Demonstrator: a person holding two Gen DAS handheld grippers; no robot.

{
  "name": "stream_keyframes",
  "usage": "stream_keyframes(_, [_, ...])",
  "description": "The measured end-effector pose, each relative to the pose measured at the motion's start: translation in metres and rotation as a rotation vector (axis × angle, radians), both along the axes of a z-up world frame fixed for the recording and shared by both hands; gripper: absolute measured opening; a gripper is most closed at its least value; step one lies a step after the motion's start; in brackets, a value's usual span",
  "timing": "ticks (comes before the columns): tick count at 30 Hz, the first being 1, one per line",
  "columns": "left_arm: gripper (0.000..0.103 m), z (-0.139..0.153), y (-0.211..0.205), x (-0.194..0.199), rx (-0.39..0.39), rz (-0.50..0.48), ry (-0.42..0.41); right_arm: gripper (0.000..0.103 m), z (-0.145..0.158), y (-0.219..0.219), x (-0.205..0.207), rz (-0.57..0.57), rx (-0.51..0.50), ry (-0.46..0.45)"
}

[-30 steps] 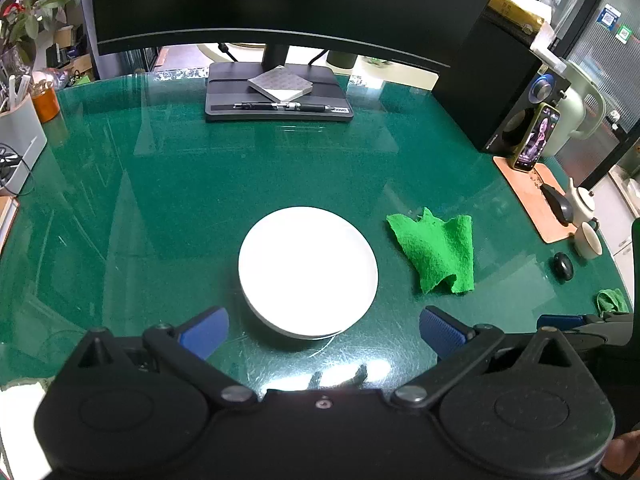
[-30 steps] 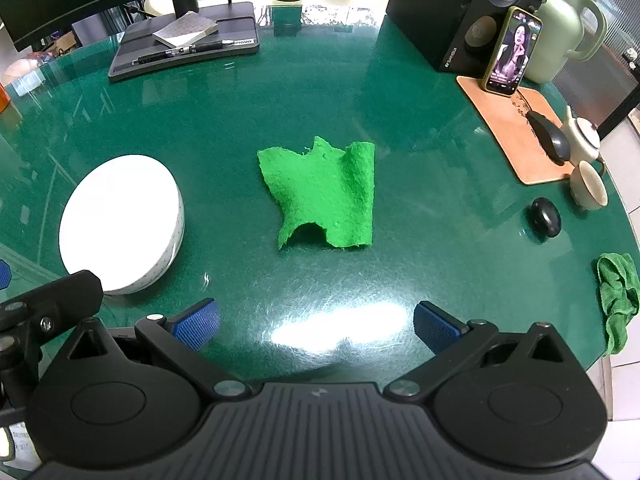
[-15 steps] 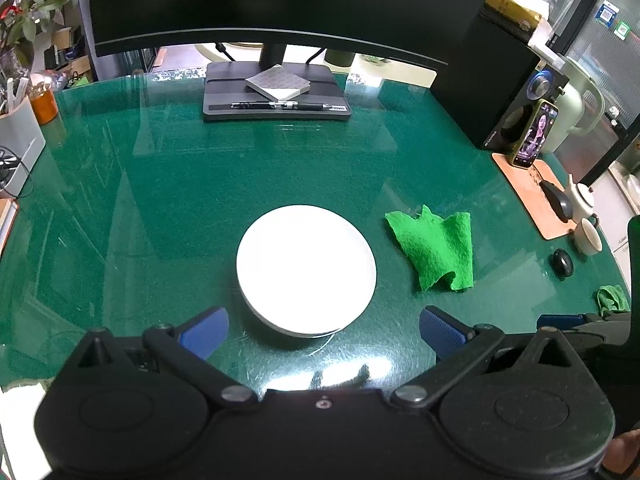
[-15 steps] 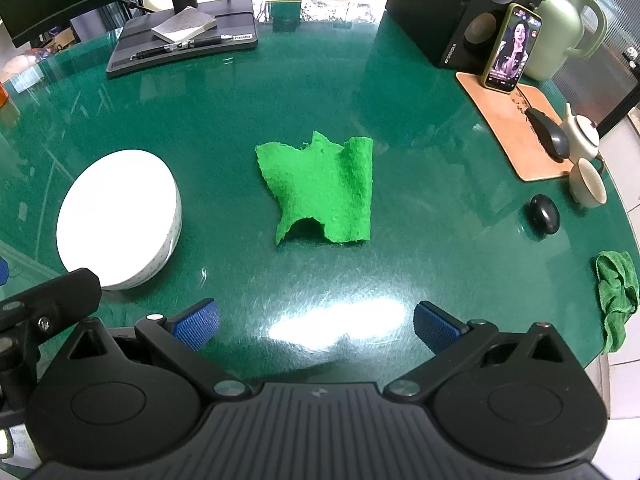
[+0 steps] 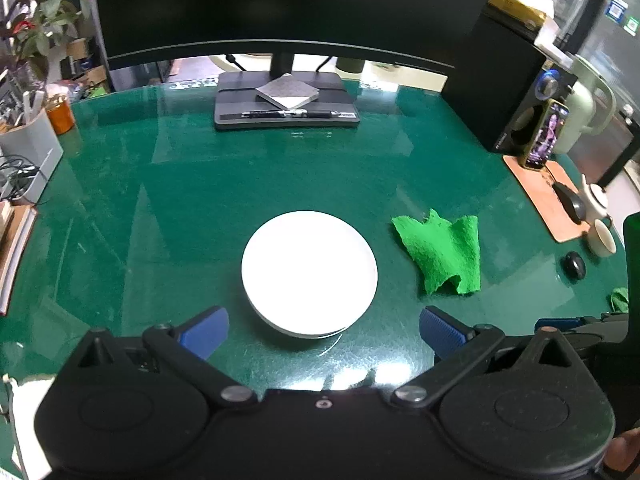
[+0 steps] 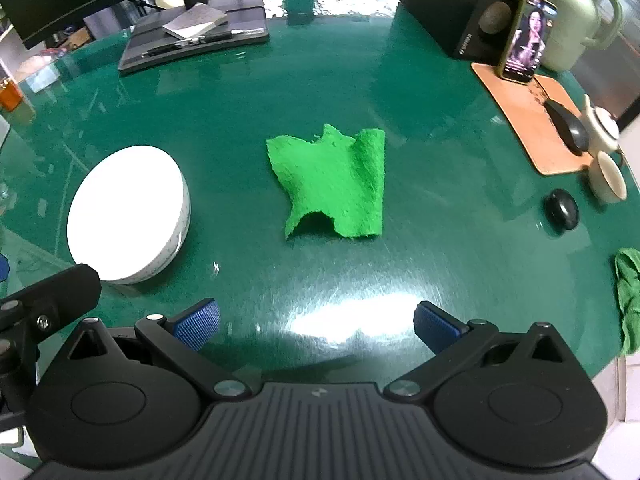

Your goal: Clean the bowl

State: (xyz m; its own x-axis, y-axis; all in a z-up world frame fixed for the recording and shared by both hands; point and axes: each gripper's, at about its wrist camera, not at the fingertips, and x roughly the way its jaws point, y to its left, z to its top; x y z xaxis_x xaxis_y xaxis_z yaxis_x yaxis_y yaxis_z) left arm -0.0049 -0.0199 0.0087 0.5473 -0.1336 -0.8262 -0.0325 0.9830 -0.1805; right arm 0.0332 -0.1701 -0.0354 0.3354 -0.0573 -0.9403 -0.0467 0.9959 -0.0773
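A white bowl [image 5: 309, 268] stands on the green glass table, just ahead of my left gripper [image 5: 320, 326], which is open with its blue pads wide apart and nothing between them. The bowl [image 6: 126, 214] lies to the left in the right wrist view. A bright green cloth [image 6: 334, 184] lies crumpled on the table straight ahead of my right gripper [image 6: 316, 324], which is open and empty too. In the left wrist view the cloth [image 5: 442, 254] sits to the right of the bowl, a short gap between them.
A monitor stand [image 5: 286, 106] with a notebook and pen is at the back. At the right are a speaker [image 6: 476, 20], a phone [image 6: 526, 38], a tan mat [image 6: 532, 116] with a mouse, a teapot and cup [image 6: 608, 176], and a second green rag [image 6: 628, 300] at the edge.
Both grippers have crept slightly forward and stayed open. The bowl and cloth have not moved on the table.
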Motion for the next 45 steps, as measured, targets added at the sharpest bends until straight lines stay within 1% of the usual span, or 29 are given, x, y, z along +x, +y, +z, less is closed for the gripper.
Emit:
stream_keyframes(5, [0.103,0.007,-0.01,-0.009,-0.033,0.019,-0.029,0.103,0.001,-0.009,0.003,0.063,0.057,-0.003])
stream_keyframes(9, [0.103,0.004,-0.004,-0.012,-0.099,0.067,-0.002,0.103,0.002,-0.022,0.006,0.12,0.125,-0.015])
stream_keyframes(11, [0.103,0.006,-0.002,-0.008,-0.075,0.103,0.013,0.103,0.003,-0.029,0.008,0.148,0.167,-0.029])
stream_keyframes(12, [0.103,0.008,-0.001,-0.007,-0.066,0.11,0.006,0.103,0.006,-0.033,0.007,0.18,0.198,-0.068])
stream_keyframes(13, [0.103,0.013,-0.001,-0.006,-0.043,0.11,-0.03,0.103,0.008,-0.035,0.006,0.202,0.211,-0.097])
stream_keyframes(15, [0.103,0.024,-0.002,-0.006,0.023,0.1,-0.096,0.103,0.02,-0.041,0.0,0.288,0.23,-0.219])
stream_keyframes(16, [0.102,0.031,-0.003,-0.007,0.067,0.091,-0.148,0.103,0.024,-0.043,-0.003,0.31,0.24,-0.259])
stream_keyframes(17, [0.103,0.038,-0.004,-0.008,0.113,0.08,-0.205,0.103,0.031,-0.047,-0.006,0.345,0.269,-0.331])
stream_keyframes(20, [0.103,0.07,-0.017,-0.017,0.385,0.057,-0.493,0.103,0.055,-0.064,-0.013,0.44,0.376,-0.535])
stream_keyframes(22, [0.103,0.088,-0.024,-0.017,0.47,0.051,-0.586,0.103,0.067,-0.074,-0.016,0.467,0.424,-0.648])
stream_keyframes(26, [0.103,0.126,-0.039,-0.033,0.499,0.108,-0.794,0.103,0.092,-0.102,-0.031,0.542,0.525,-1.078])
stream_keyframes(27, [0.103,0.134,-0.042,-0.038,0.5,0.121,-0.841,0.103,0.098,-0.106,-0.032,0.54,0.537,-1.131])
stream_keyframes(28, [0.103,0.148,-0.048,-0.05,0.501,0.155,-0.939,0.103,0.105,-0.11,-0.032,0.532,0.546,-1.17])
stream_keyframes(29, [0.103,0.157,-0.052,-0.058,0.5,0.185,-1.003,0.103,0.112,-0.114,-0.032,0.524,0.555,-1.21])
stream_keyframes(30, [0.103,0.16,-0.054,-0.059,0.49,0.203,-1.019,0.103,0.12,-0.12,-0.033,0.489,0.58,-1.261])
stream_keyframes(31, [0.103,0.162,-0.054,-0.058,0.44,0.243,-0.987,0.103,0.121,-0.123,-0.032,0.464,0.597,-1.283])
stream_keyframes(32, [0.103,0.157,-0.051,-0.052,0.361,0.281,-0.918,0.103,0.121,-0.129,-0.028,0.421,0.634,-1.297])
stream_keyframes(33, [0.103,0.143,-0.048,-0.042,0.269,0.297,-0.804,0.103,0.114,-0.131,-0.018,0.376,0.681,-1.257])
stream_keyframes(34, [0.103,0.127,-0.044,-0.031,0.192,0.286,-0.652,0.103,0.107,-0.134,-0.006,0.331,0.727,-1.203])
stream_keyframes(35, [0.103,0.11,-0.042,-0.023,0.136,0.268,-0.521,0.103,0.092,-0.134,0.014,0.283,0.81,-1.009])
stream_keyframes(36, [0.103,0.099,-0.042,-0.022,0.111,0.268,-0.479,0.103,0.074,-0.132,0.032,0.271,0.872,-0.801])
stream_keyframes(37, [0.103,0.078,-0.043,-0.029,0.088,0.308,-0.471,0.103,0.056,-0.131,0.038,0.282,0.899,-0.677])
stream_keyframes(38, [0.103,0.063,-0.045,-0.036,0.094,0.346,-0.475,0.103,0.038,-0.132,0.041,0.297,0.919,-0.575])
stream_keyframes(39, [0.103,0.05,-0.046,-0.037,0.114,0.356,-0.439,0.103,0.026,-0.133,0.038,0.314,0.92,-0.554])
stream_keyframes(40, [0.103,0.036,-0.045,-0.035,0.126,0.339,-0.368,0.103,0.018,-0.135,0.034,0.327,0.917,-0.558])
stream_keyframes(41, [0.103,0.022,-0.043,-0.032,0.136,0.318,-0.292,0.103,0.003,-0.136,0.03,0.346,0.884,-0.521])
stream_keyframes(43, [0.103,0.006,-0.04,-0.034,0.157,0.316,-0.2,0.103,-0.01,-0.137,0.027,0.342,0.854,-0.419])
stream_keyframes(44, [0.103,-0.004,-0.038,-0.034,0.176,0.318,-0.143,0.103,-0.02,-0.138,0.026,0.329,0.823,-0.355])
stream_keyframes(45, [0.103,-0.014,-0.037,-0.035,0.196,0.321,-0.087,0.103,-0.03,-0.14,0.025,0.316,0.766,-0.321])
